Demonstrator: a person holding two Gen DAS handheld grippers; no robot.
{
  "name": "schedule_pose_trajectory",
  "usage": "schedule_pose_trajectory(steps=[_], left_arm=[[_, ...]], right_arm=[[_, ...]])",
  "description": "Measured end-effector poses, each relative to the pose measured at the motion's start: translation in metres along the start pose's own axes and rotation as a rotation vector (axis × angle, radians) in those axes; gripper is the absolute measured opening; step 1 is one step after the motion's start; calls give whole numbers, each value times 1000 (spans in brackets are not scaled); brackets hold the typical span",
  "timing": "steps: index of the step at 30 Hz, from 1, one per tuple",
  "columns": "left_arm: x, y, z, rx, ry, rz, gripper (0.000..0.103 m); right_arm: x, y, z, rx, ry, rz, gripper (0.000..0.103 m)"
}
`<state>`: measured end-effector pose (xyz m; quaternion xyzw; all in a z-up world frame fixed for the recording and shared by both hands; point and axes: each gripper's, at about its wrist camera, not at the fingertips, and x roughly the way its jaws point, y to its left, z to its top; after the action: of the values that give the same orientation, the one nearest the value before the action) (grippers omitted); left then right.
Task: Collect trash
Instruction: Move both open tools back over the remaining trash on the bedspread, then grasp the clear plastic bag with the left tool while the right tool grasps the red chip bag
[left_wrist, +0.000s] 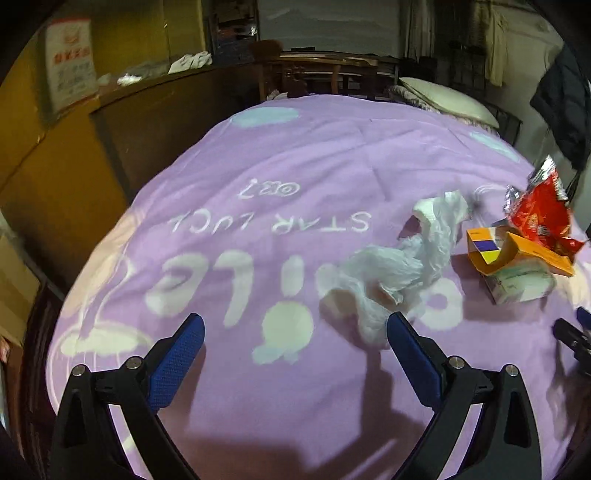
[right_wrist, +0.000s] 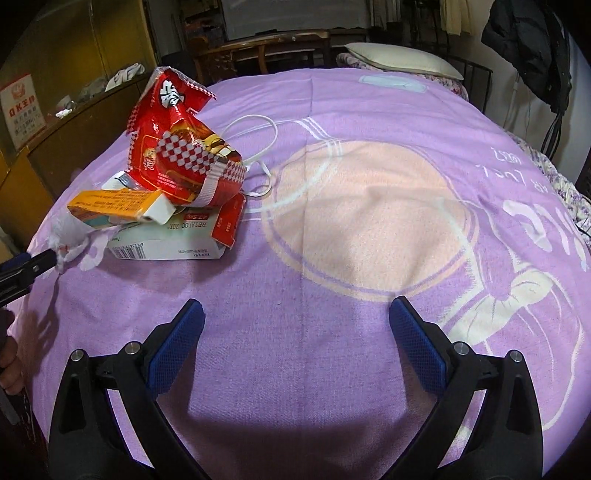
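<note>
A crumpled white plastic bag (left_wrist: 399, 266) lies on the purple blanket (left_wrist: 295, 166); its near end touches the right finger of my open left gripper (left_wrist: 295, 325), with nothing between the fingers. To the right is a pile: a torn red snack wrapper (left_wrist: 539, 210) on an orange box (left_wrist: 517, 254) and a white box (left_wrist: 517, 288). In the right wrist view the red wrapper (right_wrist: 177, 147), orange box (right_wrist: 118, 206) and white box (right_wrist: 166, 240) sit at the far left, ahead of my open right gripper (right_wrist: 295, 314). The plastic bag (right_wrist: 70, 232) shows at the left edge.
A white cable (right_wrist: 258, 140) loops behind the pile. A pillow (right_wrist: 402, 59) lies at the bed's far end. A wooden cabinet (left_wrist: 147, 122) runs along the left side, and a dark jacket (right_wrist: 528, 44) hangs at the right. A hand (right_wrist: 9, 365) shows at the left edge.
</note>
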<state>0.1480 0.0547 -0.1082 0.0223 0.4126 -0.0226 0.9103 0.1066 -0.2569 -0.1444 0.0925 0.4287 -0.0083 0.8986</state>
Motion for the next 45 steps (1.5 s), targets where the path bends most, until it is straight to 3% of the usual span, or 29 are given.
schedule_pose_trajectory(steps=[3,7,12,13,15,16,17,19,22,25,27,30,33,35,39,42,44,45], left_arm=[[-3,-15,-1,37,-20,-46,97],[6,-48,5,106,-46,-34,97],[18,-65,19,113,-67,-60,97],[20,-65,20,111,-80,-64,91],[25,-62,19,106,-67,-103,61],[27,-61,18,101,-50,-136,35],[28,-57,16,89,-32,-180,21],[22,-50,10,67,-49,-180,21],[3,-36,-2,53,-95,-142,21],[-2,-20,-12,11,-88,-124,21],[2,-12,-19,-16,-69,-113,21],[6,-5,-24,-44,-62,-128,23],[3,-7,-26,-34,-74,-113,25],[4,-6,-29,-34,-82,-112,26],[6,-5,-31,-38,-89,-125,27],[7,-5,-31,-33,-92,-131,28],[6,-5,-31,-32,-92,-139,28],[6,-4,-30,-35,-90,-144,28]], right_arm=[[0,0,1,4,-3,6,98],[-1,0,0,6,-3,9,98],[-1,0,0,10,-4,13,98],[-1,0,0,11,-5,14,98],[-1,0,0,12,-6,17,98],[-2,0,0,13,-6,18,98],[-1,0,0,13,-6,19,98],[-2,0,0,8,-11,30,97],[-10,2,-1,-17,-46,136,97],[-27,11,-4,-62,-145,230,97],[-41,26,-6,-125,-216,242,96],[-49,53,-3,-228,-250,255,95],[-51,76,10,-340,-303,176,92],[-52,77,25,-327,-342,126,92],[-46,57,59,-185,-335,184,92],[-28,55,74,-143,-297,169,92],[-11,59,76,-147,-246,129,84],[-5,60,76,-147,-219,124,56]])
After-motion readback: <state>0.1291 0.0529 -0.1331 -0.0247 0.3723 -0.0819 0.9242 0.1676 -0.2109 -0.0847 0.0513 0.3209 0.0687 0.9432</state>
